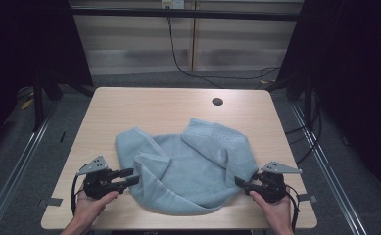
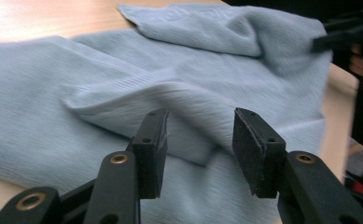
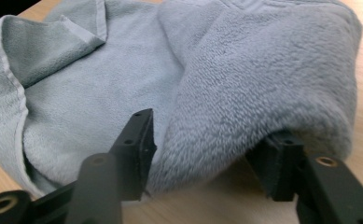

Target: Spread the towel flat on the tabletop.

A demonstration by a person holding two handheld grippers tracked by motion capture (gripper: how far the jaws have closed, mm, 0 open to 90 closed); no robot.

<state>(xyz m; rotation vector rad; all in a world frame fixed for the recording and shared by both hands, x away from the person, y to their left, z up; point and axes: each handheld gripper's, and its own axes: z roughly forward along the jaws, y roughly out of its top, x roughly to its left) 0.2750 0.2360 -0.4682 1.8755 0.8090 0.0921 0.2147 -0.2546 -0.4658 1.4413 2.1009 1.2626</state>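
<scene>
Crumpled light-blue towel (image 1: 188, 169) in the near middle of the table (image 1: 144, 105). Left gripper (image 1: 129, 177) at its left edge, fingers (image 2: 152, 149) released, astride a ribbed hem fold. Right gripper (image 1: 241, 183) at the right edge, fingers (image 3: 137, 149) parted around a plush fold, not pinching. Best to pinch single hem corners, not bunched layers. Soft, fleecy terry.

- Ahead of your left gripper (image 1: 128, 177), the towel (image 1: 188, 166) blocks the way: a raised fold (image 2: 137, 91) lies just beyond the parted jaws.
- Ahead of your right gripper (image 1: 241, 182), a thick hump of towel (image 3: 272, 79) sits between the parted jaws and drapes over one of them.
- Behind and outside each gripper, bare table (image 1: 144, 105) leaves room to pass.
- Beyond the towel, the tabletop lies open up to a round hole (image 1: 217, 102).
</scene>
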